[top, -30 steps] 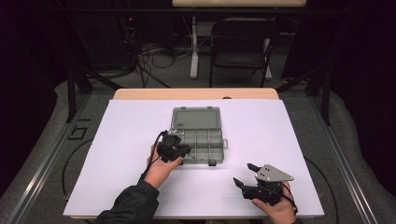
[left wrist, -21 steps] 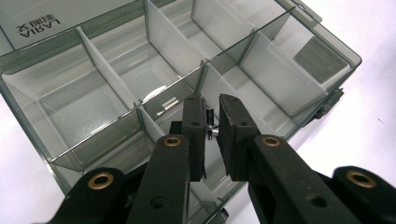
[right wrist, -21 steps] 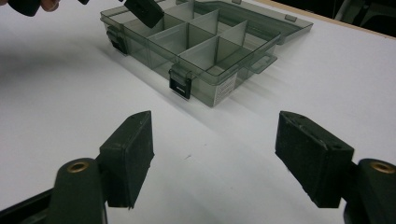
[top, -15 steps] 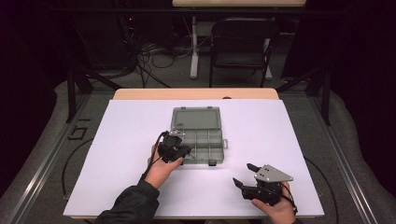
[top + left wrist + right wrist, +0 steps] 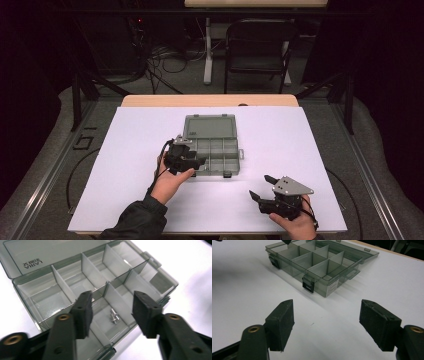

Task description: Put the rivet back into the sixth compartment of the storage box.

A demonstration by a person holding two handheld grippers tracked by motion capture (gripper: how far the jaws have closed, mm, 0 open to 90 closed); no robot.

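The small metal parts (image 5: 114,317) are lying loose on the floor of one compartment of the organizer box (image 5: 212,150), in the near row, toward the box's left end. In the left gripper view they are sitting directly below the gap between the left gripper's (image 5: 111,311) jaws, touching neither pad. Those jaws have just been opening and are now standing apart over that compartment, with nothing clamped between them; the parts are resting on the box floor. The box is sitting near the middle of the white table (image 5: 130,145), its lid (image 5: 209,126) folded open and lying flat on the far side; the other compartments are looking bare, though the smoky plastic is making that hard to confirm. Two dark latches (image 5: 308,285) are hanging on the box's near wall. The right gripper (image 5: 264,188) is hovering to the near right, well apart from the box, its jaws standing wide apart over bare table, holding nothing. A chair (image 5: 258,47) is standing beyond the table's far edge.
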